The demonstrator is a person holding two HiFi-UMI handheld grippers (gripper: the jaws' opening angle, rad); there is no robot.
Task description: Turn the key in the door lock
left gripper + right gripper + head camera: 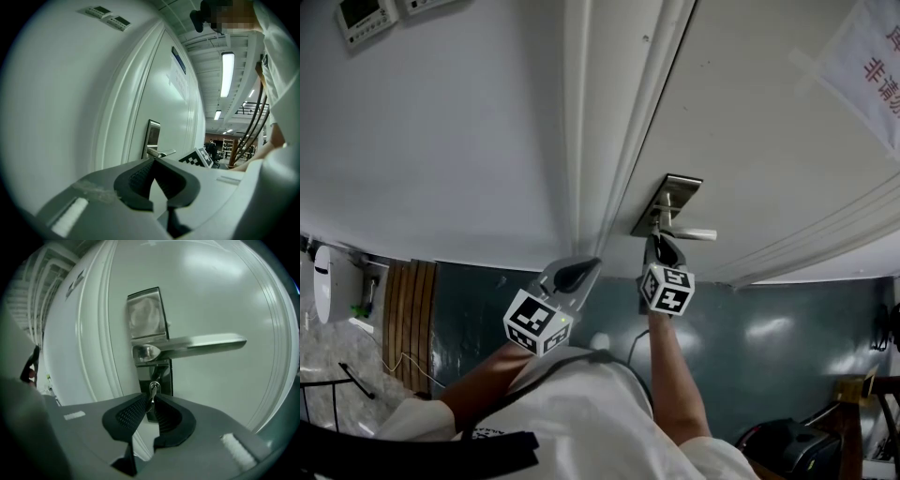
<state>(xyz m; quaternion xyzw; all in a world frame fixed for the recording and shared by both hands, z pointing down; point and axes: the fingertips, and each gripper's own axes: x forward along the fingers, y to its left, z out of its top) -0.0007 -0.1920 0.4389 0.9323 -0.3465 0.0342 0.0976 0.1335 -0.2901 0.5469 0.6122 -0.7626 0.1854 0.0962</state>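
Just above key (153,390), at frame centre, lever handle (197,344) juts right from lock plate (146,315). Key's long axis goes into door (220,287), head approx. upright. Jaws of right gripper (151,399) pinch it; left gripper (153,161) closed, empty.

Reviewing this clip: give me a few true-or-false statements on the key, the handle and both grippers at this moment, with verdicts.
1. The key sits in the lock plate below the lever handle. True.
2. The left gripper grips the lever handle. False: its jaws are shut on nothing, off to the side by the door frame.
3. The right gripper has the key between its jaw tips. True.
4. The lever handle hangs straight down. False: in the right gripper view it lies level across the door.
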